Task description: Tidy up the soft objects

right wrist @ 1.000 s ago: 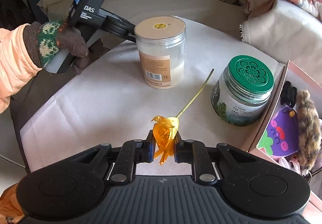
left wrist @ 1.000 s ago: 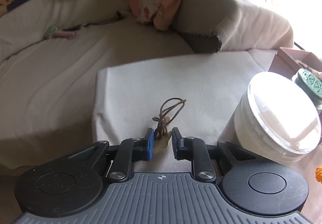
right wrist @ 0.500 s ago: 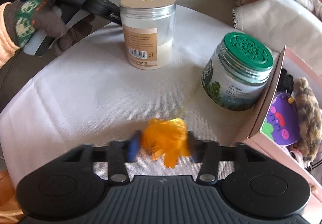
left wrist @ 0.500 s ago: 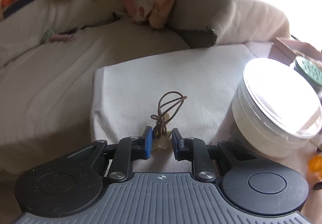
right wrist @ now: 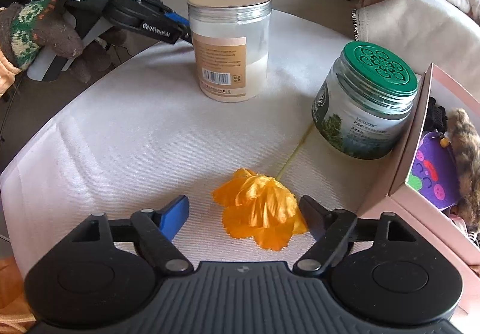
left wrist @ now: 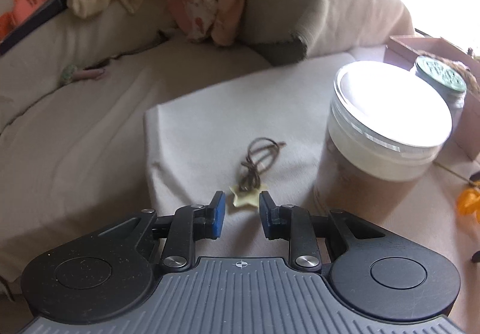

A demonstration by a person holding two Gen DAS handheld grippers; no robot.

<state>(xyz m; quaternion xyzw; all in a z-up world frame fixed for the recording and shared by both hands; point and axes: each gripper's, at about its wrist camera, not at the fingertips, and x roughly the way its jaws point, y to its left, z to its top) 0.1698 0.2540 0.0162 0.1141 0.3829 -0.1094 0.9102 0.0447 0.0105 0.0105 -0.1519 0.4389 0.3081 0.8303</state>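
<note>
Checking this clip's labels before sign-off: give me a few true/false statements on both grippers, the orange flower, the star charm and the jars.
1. The right gripper is clamped on the orange flower. False: its jaws stand open around the bloom.
2. The left gripper is open, the star charm lying just ahead. True.
3. The green-lidded jar stands beside the pink box. True.
4. The tan-lidded jar lies on its side. False: it is upright.
</note>
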